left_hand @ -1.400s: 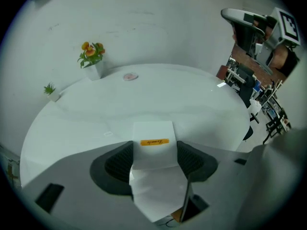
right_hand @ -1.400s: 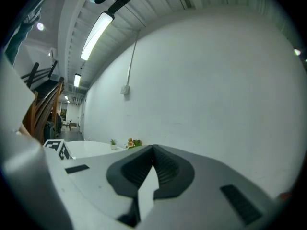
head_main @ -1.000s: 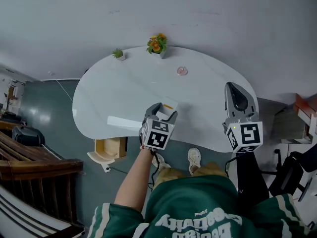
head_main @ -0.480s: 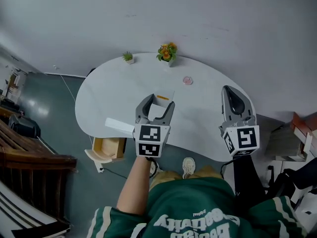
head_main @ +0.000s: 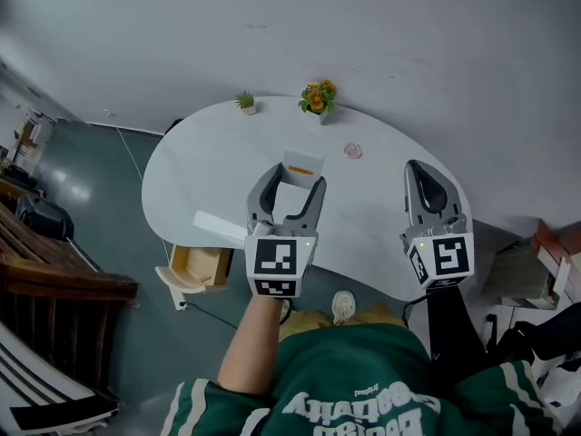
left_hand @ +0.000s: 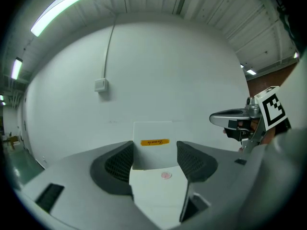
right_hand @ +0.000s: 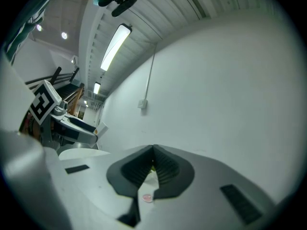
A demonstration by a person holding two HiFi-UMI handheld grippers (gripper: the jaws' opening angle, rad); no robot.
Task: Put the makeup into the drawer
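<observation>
Left tool (head_main: 290, 184), jaws wide and gripping the white makeup box (head_main: 302, 163), has risen above the tabletop's (head_main: 209, 162) near edge, likely bound for the open drawer (head_main: 201, 266) under its left edge, while the right tool (head_main: 431, 184) stays closed and empty.

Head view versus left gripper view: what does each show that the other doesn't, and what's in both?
Head view only: the open drawer below the table's left end, a flowering plant and a small green plant at the far edge, and the person's green shirt. Left gripper view only: a wall switch with its cable, and ceiling lights. Both: the white box clamped in the left gripper, the pink disc on the table, and the right gripper.
</observation>
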